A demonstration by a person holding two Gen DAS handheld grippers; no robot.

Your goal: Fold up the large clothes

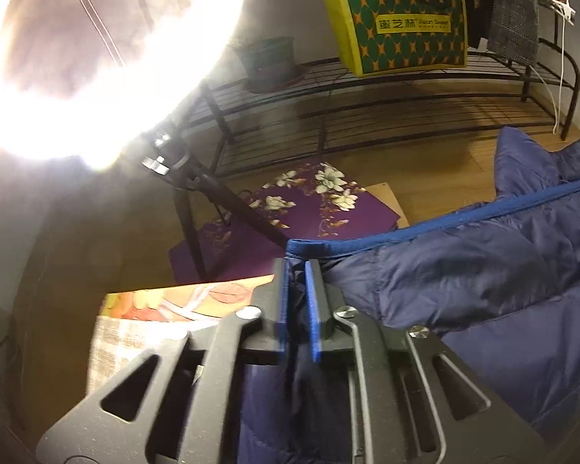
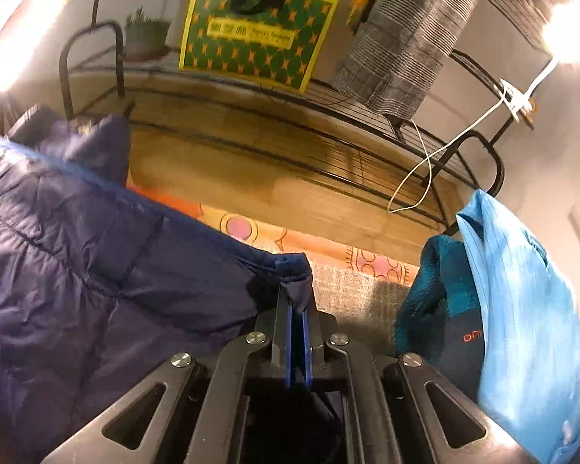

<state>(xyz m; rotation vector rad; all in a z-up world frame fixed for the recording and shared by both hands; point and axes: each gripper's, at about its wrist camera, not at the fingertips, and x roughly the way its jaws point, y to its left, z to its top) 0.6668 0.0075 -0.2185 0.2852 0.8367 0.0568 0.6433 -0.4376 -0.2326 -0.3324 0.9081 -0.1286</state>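
A navy quilted down jacket (image 1: pixel 483 270) with a bright blue trim edge hangs between my two grippers, lifted off the surface. My left gripper (image 1: pixel 297 266) is shut on the jacket's left corner at the blue trim. In the right wrist view the same jacket (image 2: pixel 96 270) spreads to the left, and my right gripper (image 2: pixel 295 290) is shut on its other corner. The fabric runs down between the fingers of both grippers.
A black metal rack (image 1: pixel 367 108) stands ahead with a yellow-green bag (image 2: pixel 255 31), a plant pot (image 1: pixel 270 62) and a grey plaid cloth (image 2: pixel 406 38). A patterned table cover (image 2: pixel 344 290) lies below. A light blue and teal garment pile (image 2: pixel 502 309) sits right. A bright lamp (image 1: pixel 96 58) glares left.
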